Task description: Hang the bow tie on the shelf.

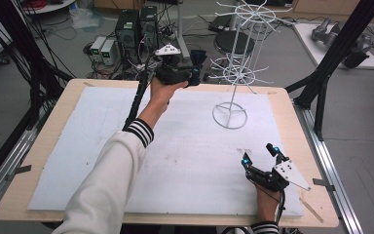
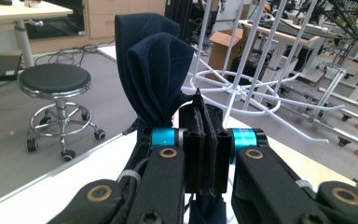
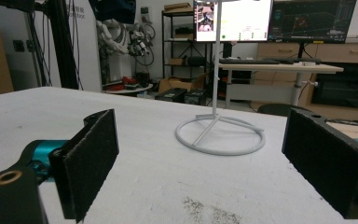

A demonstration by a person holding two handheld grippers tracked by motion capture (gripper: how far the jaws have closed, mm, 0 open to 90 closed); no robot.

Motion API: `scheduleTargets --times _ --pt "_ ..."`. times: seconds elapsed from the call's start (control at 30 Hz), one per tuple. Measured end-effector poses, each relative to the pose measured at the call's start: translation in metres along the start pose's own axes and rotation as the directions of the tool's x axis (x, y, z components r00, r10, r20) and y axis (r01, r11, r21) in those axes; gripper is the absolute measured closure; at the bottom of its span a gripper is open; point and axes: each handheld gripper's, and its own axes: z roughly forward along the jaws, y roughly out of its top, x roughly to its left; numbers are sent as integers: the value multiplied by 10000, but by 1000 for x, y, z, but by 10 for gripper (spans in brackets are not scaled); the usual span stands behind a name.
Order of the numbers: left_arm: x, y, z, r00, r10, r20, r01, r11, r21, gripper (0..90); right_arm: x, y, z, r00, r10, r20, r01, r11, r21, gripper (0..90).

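My left gripper (image 1: 196,74) is raised over the far edge of the table, shut on a dark blue folded cloth (image 1: 198,55). In the left gripper view the cloth (image 2: 156,77) rises from between the closed pads of that gripper (image 2: 205,140), just left of the white wire rack (image 2: 242,88). The rack (image 1: 241,48) stands upright on its ring base (image 1: 230,116) at the back of the white foam board (image 1: 78,146). My right gripper (image 1: 259,155) rests low at the near right, open, with nothing between its pads (image 3: 91,161). It faces the rack's base (image 3: 220,135).
A black round stool (image 1: 236,43) stands on the floor behind the rack, also in the left gripper view (image 2: 54,81). Computer towers (image 1: 136,27) and cables lie beyond the table's far edge. Black frame posts (image 1: 331,63) rise at the right.
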Motion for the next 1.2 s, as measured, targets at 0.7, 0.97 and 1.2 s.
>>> scheduleTargets --times 0.7,0.97,1.2 --pt "-7 -3 21 9983 -487 315 500 9978 -433 870 0 0 0 10000 8 -11 -8 10000 -2 98" --pt "-9 -4 24 9971 -605 465 629 9966 -530 870 -1 0 0 10000 -3 0 3 10000 -8 98" --pt "-12 -6 28 9959 -663 611 698 9959 -571 870 -1 0 0 10000 -8 0 8 10000 -10 98"
